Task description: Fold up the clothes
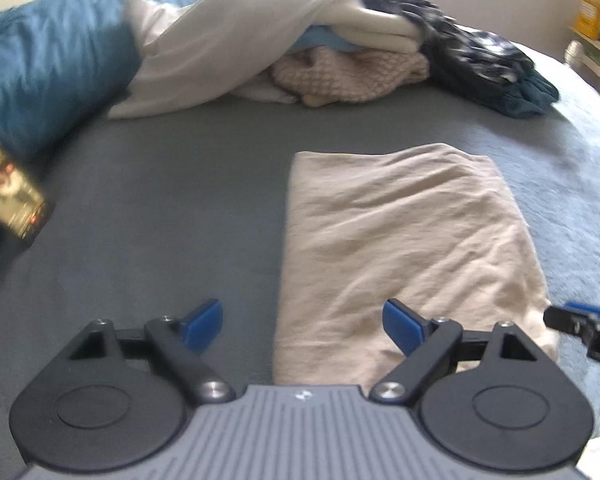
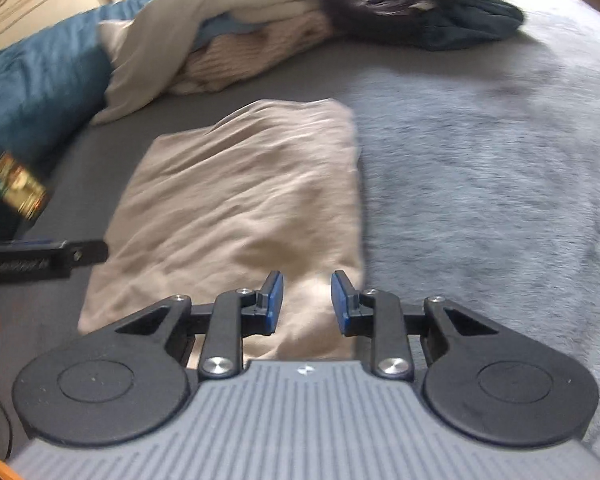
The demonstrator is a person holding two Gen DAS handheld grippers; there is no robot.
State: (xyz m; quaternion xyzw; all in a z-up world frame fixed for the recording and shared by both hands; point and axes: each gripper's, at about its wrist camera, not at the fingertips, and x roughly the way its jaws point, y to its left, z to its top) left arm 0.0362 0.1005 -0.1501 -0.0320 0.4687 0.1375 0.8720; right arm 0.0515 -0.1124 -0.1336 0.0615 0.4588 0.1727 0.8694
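A beige garment (image 1: 404,240) lies folded in a long rectangle on the grey bed; it also shows in the right wrist view (image 2: 240,208). My left gripper (image 1: 302,326) is open and empty, its jaws wide apart over the garment's near left edge. My right gripper (image 2: 306,302) is open and empty above the garment's near right corner, its jaws a small way apart. The right gripper's tip shows at the right edge of the left wrist view (image 1: 580,324). The left gripper's tip shows at the left of the right wrist view (image 2: 60,258).
A pile of unfolded clothes (image 1: 300,48) lies at the far side, with white, pink knit and dark pieces. A teal duvet (image 1: 40,68) lies at the far left. A phone (image 1: 12,192) lies at the left. A pale fluffy blanket (image 2: 500,140) covers the right.
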